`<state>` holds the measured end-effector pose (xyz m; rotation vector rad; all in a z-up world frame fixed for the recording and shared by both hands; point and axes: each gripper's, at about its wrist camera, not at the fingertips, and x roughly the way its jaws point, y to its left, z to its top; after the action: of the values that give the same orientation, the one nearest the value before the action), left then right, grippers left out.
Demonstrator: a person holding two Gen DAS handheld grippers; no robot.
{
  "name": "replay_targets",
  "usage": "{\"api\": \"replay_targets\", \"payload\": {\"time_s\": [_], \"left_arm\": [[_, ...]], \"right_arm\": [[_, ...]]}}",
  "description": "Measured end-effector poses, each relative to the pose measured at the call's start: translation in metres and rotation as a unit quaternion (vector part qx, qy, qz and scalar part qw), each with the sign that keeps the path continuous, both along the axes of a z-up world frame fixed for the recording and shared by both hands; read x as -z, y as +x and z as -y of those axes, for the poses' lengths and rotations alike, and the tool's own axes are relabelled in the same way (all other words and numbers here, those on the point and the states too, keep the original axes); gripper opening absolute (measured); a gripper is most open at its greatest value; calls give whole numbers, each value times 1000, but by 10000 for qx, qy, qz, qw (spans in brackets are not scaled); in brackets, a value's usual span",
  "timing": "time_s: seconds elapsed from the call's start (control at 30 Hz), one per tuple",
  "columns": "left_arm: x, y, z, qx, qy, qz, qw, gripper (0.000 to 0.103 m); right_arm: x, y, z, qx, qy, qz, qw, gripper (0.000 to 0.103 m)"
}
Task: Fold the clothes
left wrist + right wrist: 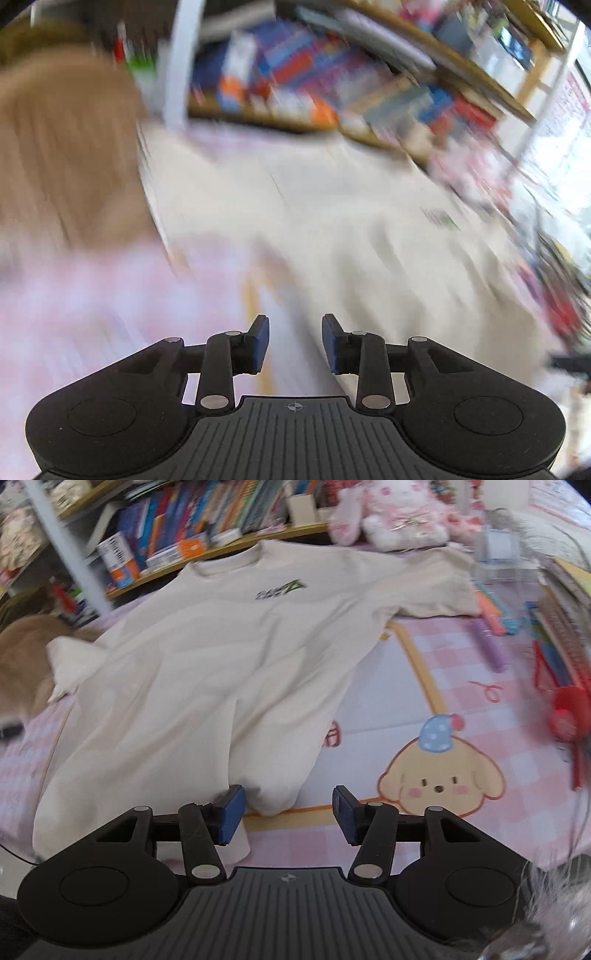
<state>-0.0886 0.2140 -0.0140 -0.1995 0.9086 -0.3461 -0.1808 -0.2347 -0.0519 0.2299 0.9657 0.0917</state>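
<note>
A pink checked sheet (436, 657) with a printed cartoon puppy (439, 771) covered the surface. On it lay 1 cream T-shirt (207, 672) spread flat (collar toward the bookshelf), a plush rabbit (391, 513), and scattered pens (491, 627) at the right.

Left wrist view: heavy motion blur throughout; only the left gripper (295, 341) is sharp. Daylight glare washes out the far right edge. Right wrist view: bright, even light, mild blur beyond the right gripper (289, 814), fisheye bending at edges.
</note>
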Motion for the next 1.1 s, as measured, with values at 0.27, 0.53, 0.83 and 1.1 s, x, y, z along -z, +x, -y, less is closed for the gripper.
{"api": "replay_targets", "payload": {"time_s": [0.27,0.53,0.83,1.1], "left_arm": [[27,-80,40,-435,-713,-658,9943,56],[30,-74,85,-489,-842,-276,9949,1],[-6,-36,175,586,-904,256,9938,44],[3,-101,123,720,54,594,9956,50]], "right_arm": [[1,-12,12,-736,675,-16,9950,58],[14,11,1,-1030,1252,-278,9864,5],[-30,76,0,173,858,1240,9884,8],[-24,40,10,-582,394,855,9939,41]]}}
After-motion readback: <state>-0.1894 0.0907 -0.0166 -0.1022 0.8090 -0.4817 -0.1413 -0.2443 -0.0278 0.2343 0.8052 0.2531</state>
